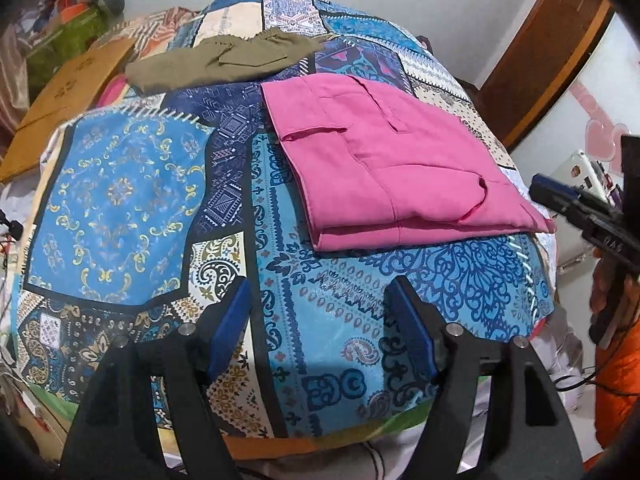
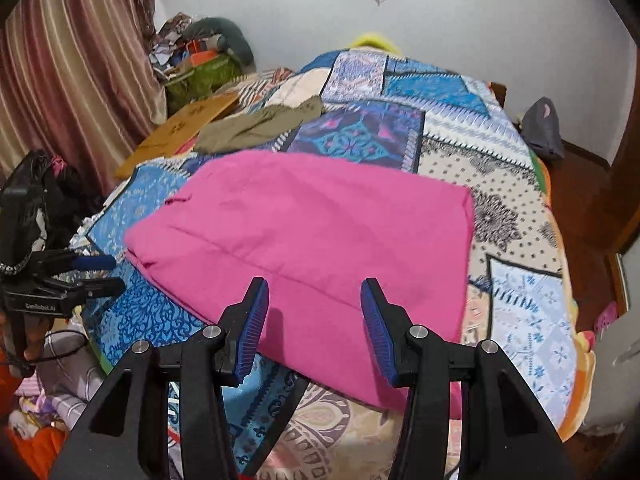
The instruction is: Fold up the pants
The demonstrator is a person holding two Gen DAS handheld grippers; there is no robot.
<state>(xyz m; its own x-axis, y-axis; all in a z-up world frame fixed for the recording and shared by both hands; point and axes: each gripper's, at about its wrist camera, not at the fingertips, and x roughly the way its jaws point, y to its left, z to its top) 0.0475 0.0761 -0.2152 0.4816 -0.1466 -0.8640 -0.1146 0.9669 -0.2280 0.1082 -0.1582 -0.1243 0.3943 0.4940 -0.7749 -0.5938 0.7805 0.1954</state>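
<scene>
Pink pants [image 1: 392, 160] lie folded into a flat rectangle on the patterned bedspread [image 1: 120, 200]; they also show in the right wrist view [image 2: 320, 232]. My left gripper [image 1: 320, 312] is open and empty, held above the bedspread in front of the pants' near edge. My right gripper [image 2: 316, 320] is open and empty, just above the near edge of the pink pants. The right gripper also appears at the right edge of the left wrist view [image 1: 560, 196], and the left gripper at the left edge of the right wrist view [image 2: 100, 272].
Olive-green pants [image 1: 224, 60] lie folded at the far side of the bed, also in the right wrist view [image 2: 260, 124]. A flat cardboard piece [image 1: 68, 96] lies at the bed's left. Curtain [image 2: 60, 80] and clutter at left; wooden door frame [image 1: 540, 52] at right.
</scene>
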